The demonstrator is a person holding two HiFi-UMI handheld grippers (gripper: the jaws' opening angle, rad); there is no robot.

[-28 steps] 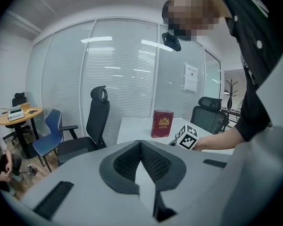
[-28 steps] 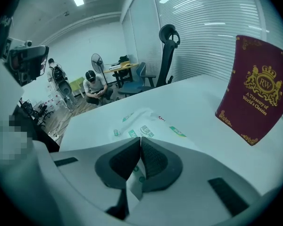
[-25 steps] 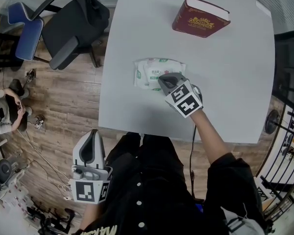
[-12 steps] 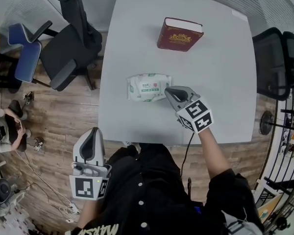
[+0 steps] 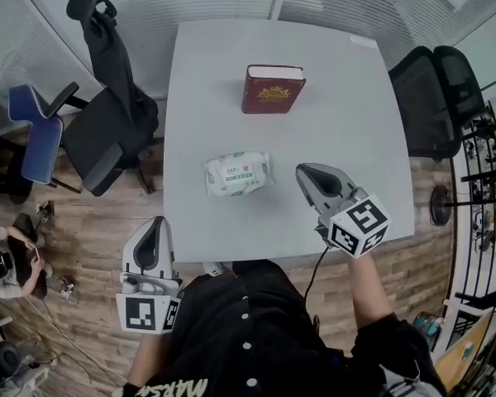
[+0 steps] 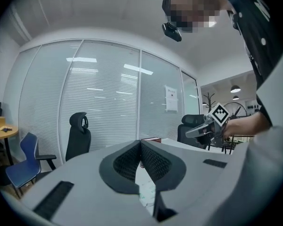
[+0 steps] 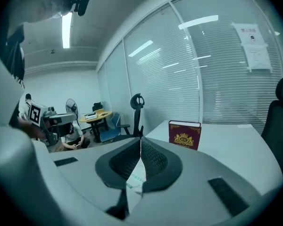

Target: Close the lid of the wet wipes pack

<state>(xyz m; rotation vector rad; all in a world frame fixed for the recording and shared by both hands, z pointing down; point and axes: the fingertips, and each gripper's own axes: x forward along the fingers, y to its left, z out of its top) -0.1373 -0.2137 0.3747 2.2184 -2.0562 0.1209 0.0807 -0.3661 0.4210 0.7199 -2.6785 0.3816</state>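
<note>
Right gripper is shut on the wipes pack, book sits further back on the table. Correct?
No: the right gripper is shut but empty, clear of the wipes pack, per the head view. The book does sit further back on the table.

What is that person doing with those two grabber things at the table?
A person holds a gripper in each hand, and the job is a wet wipes pack lying on the white table near a red book. Right now nothing touches the pack. The right gripper hangs in the air beside it, jaws shut and empty. The left gripper is off the table's near edge, also shut and empty. The pack's lid looks flat, so it seems closed.
</note>
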